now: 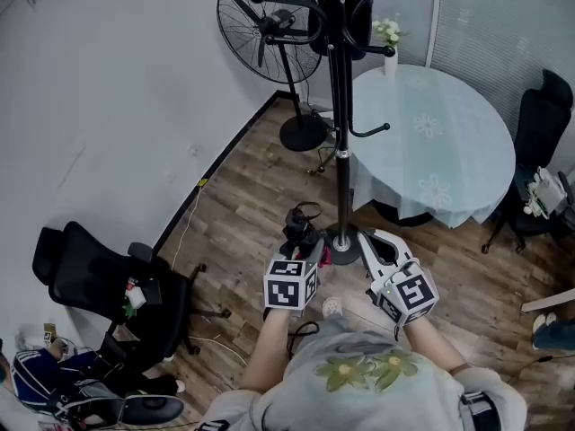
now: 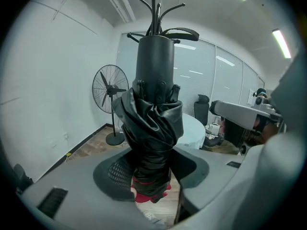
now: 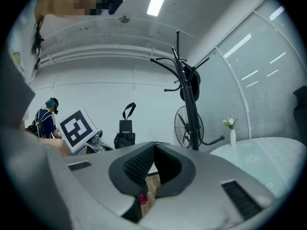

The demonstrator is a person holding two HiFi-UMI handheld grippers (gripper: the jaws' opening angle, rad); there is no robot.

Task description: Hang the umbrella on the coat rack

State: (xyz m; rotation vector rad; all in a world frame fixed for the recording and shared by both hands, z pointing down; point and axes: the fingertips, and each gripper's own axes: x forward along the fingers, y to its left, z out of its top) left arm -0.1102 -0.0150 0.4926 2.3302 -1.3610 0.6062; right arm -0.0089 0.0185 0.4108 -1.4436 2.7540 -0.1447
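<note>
Gripping the black umbrella upright, the left gripper sits mid-frame. The right gripper, closed and empty, is beside the coat rack

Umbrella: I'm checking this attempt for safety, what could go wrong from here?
The umbrella is held by its folded fabric in the left gripper, so it might slip. Its strap is a small loop, easy to miss a coat rack hook with. The fan beside it could be bumped.

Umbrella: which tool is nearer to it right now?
Left. The left tool is clamped on the umbrella, around its folded body. The right tool is apart from it, on the other side of the coat rack pole in the head view, closed and empty.
</note>
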